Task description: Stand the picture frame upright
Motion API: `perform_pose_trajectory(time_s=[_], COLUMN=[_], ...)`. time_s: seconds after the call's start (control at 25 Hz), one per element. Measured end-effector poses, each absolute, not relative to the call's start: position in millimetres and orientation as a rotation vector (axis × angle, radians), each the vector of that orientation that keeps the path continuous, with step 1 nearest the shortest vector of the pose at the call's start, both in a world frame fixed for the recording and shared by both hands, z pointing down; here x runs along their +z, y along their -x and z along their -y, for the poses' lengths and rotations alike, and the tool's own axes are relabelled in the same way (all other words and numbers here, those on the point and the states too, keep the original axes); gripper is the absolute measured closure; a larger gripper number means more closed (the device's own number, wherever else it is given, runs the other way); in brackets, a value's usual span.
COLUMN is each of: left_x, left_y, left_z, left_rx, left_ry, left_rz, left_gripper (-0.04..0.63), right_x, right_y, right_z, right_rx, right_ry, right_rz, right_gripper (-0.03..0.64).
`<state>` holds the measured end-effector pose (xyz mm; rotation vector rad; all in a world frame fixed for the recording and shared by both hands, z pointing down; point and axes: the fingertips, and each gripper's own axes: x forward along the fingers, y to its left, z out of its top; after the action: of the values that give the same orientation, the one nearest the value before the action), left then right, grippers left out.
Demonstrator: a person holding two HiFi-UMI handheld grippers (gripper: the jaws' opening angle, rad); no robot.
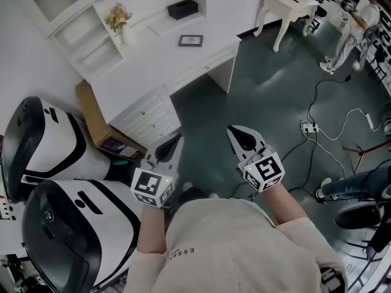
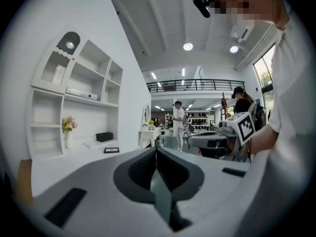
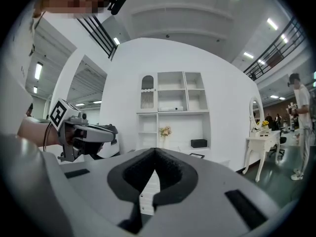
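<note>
Jaws on the left gripper (image 1: pixel 173 144) and right gripper (image 1: pixel 238 136) sit pressed together, empty. Both hover at chest height, probably because the small black rectangular picture frame (image 1: pixel 190 40) lies flat on the white wooden desk (image 1: pixel 153 78), well ahead.

floor (image 1: pixel 269 96): dark teal | white desk (image 1: pixel 146 78), shelf unit (image 1: pixel 73 26), side table (image 1: pixel 284 8) | ceiling spotlights (image 2: pixel 187 46) lit
</note>
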<state>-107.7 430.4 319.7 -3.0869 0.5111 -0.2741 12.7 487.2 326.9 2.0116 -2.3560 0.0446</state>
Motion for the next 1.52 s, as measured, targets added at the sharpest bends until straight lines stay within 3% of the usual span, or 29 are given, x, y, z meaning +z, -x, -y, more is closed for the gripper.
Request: perform_pose_trajectory(time_s=[0.2, 0.28, 0.36, 0.88, 1.52], left_x=[322, 323, 324, 341, 335], left_y=[98, 94, 92, 76, 22], left_z=[-439, -437, -432, -385, -151], left_rx=[-0.243, -0.237, -0.242, -0.298, -0.281], left_ry=[3.101, 3.088, 3.081, 3.131, 3.179], left_rz=[-0.452, -0.48, -0.511, -0.47, -0.386], left_gripper=[0.574, 0.466, 0.416, 0.416, 0.417], right_x=[336, 340, 344, 367, 357], right_y=[-14, -20, -25, -54, -105], right_z=[-485, -484, -483, -433, -211], right_rx=[0.118, 0.126, 0.147, 0.309, 0.339], right_ry=[-1.986, -2.002, -2.01, -2.03, -2.066], right_rz=[2.388, 2.371, 2.365, 2.303, 2.202], right_gripper=[0.6, 0.596, 0.462, 0.456, 0.456])
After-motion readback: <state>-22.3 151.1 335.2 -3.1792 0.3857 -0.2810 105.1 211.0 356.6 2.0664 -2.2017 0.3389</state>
